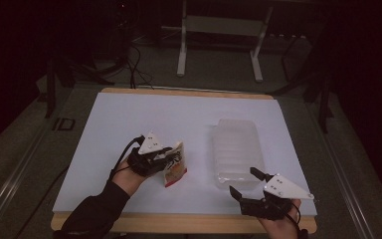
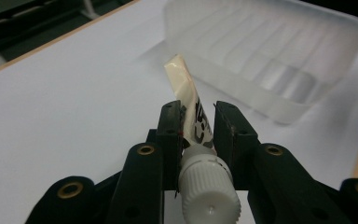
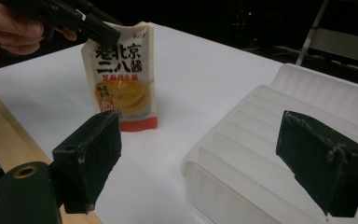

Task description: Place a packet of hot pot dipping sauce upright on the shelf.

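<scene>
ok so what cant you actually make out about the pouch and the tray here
- Pouch top corner, right gripper view: covered by the left gripper.
- Pouch print, high view: too small; left gripper view shows it edge-on between the jaws.
- Tray far end, left gripper view: cut off by the frame.
- Tray inside, high view: translucent ribs blur it.

Both grippers were black, each topped by a grey three-cornered plate dotted with small screws. The left gripper [image 1: 166,155] trailed a black cable past a dark sleeve [image 1: 93,213]. The right gripper [image 1: 242,183] had square, scuffed jaw pads and brass-ringed holes.
</scene>
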Demonstrator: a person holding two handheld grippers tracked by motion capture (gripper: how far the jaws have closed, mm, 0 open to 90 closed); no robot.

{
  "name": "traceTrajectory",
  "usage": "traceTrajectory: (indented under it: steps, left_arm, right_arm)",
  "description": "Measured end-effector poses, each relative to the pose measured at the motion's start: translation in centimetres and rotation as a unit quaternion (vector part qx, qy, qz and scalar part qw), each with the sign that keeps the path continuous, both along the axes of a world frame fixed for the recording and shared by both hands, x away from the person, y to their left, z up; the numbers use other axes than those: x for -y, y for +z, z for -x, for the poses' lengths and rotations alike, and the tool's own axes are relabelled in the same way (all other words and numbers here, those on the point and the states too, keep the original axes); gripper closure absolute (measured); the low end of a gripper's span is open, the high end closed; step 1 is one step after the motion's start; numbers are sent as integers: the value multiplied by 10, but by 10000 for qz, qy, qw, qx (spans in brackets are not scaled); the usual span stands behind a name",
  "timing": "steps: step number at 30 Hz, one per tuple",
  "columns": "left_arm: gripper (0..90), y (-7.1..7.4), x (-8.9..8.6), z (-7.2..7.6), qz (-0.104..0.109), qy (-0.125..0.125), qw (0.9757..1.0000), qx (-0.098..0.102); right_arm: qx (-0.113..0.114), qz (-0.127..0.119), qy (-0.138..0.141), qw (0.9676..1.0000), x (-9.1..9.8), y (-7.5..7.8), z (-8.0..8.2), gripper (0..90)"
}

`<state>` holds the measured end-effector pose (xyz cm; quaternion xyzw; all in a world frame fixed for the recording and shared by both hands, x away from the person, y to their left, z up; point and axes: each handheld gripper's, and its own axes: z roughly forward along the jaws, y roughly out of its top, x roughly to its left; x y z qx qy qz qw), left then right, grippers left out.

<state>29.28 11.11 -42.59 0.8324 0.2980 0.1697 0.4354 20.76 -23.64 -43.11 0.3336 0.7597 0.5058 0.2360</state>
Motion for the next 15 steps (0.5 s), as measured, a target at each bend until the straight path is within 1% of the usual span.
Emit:
traceTrajectory:
  steps: [2,4,5,6,8,9,10,11,12,13,14,15]
  left_arm:
    - [728,3,3,1,-31,-183,9998,67]
    - [729,5,4,2,-29,-274,9996,71]
    - [729,6,4,2,-8,-292,9995,89]
    - [731,7,4,2,39,-367,9993,49]
    - [749,7,4,2,39,-367,9993,49]
    - [754,12,2,3,67,-484,9988,68]
    - [754,12,2,3,49,-481,9988,81]
    - [756,13,2,3,30,-555,9984,42]
    - [756,13,2,4,6,-595,9982,68]
    - [757,13,2,5,38,-604,9982,19]
    - [757,14,2,5,38,-660,9978,10]
    - [758,15,3,7,61,-678,9977,55]
  right_arm:
    - [26,-25,9,10000,0,1,1,139]
    - [41,-29,12,10000,0,2,0,139]
    - [27,-29,12,10000,0,2,0,140]
    - [22,-32,15,10000,1,1,0,140]
    - [4,-40,22,10000,0,1,-1,140]
    - [-11,-40,34,10000,0,1,-2,140]
    - [-20,-33,41,10000,0,2,-2,140]
    - [-21,-38,39,10000,0,2,-2,140]
    - [-22,-36,48,10000,1,2,-3,141]
    - [-31,-45,55,10000,0,2,-3,142]
    - [-35,-43,54,10000,0,2,-3,143]
    - [-52,-49,60,10000,0,2,-4,143]
